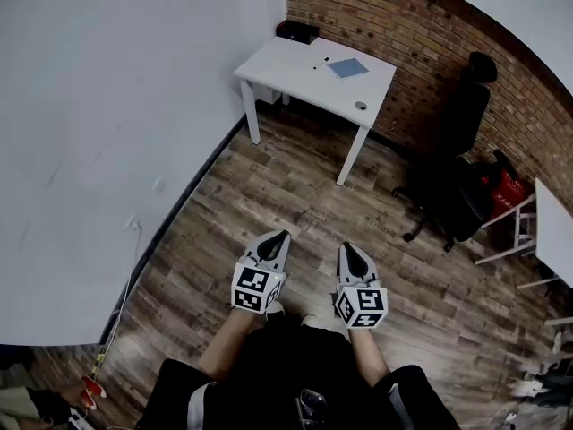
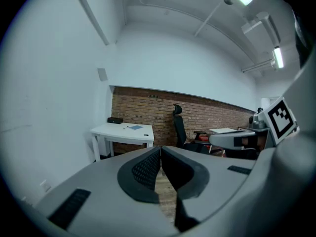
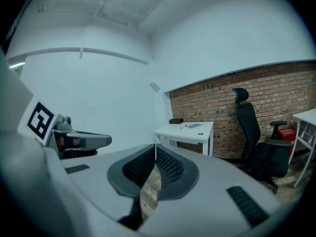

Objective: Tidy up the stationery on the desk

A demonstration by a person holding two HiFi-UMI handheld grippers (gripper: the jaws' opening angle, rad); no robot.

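- Wood-plank floor point(image 1: 269, 195) fills the middle of the head view. A white wall point(image 1: 107, 106) runs along the left and a brick wall point(image 1: 403, 25) closes the back.
- White desk point(image 1: 295, 65) stands in the corner where the two walls meet, well apart from both grippers.
- Stationery on the desk top:
  - black box point(image 1: 296, 32) at the back edge, by the brick wall;
  - blue notebook point(image 1: 348, 68) lying flat near the middle;
  - pen point(image 1: 320, 63) just left of the notebook, too small to make out detail;
  - small round object point(image 1: 360, 106) near the front right corner, kind not readable.
- Black office chair point(image 1: 461, 150) stands right of the desk against the brick wall. A red object point(image 1: 508, 191) lies beside it, and the corner of a second white table point(image 1: 555, 227) shows at the right edge.
- Person point(image 1: 286, 374) is at the bottom of the head view in dark clothing, both forearms held forward over the floor.
- Left gripper point(image 1: 281, 235): jaws pressed together, nothing between them, pointing slightly down toward the desk. Its marker cube point(image 1: 258, 288) faces up.
- Right gripper point(image 1: 349, 248): jaws likewise together and empty, held beside the left one and apart from it.
- Each gripper view shows the other gripper at its edge, with the desk far beyond the closed tips.
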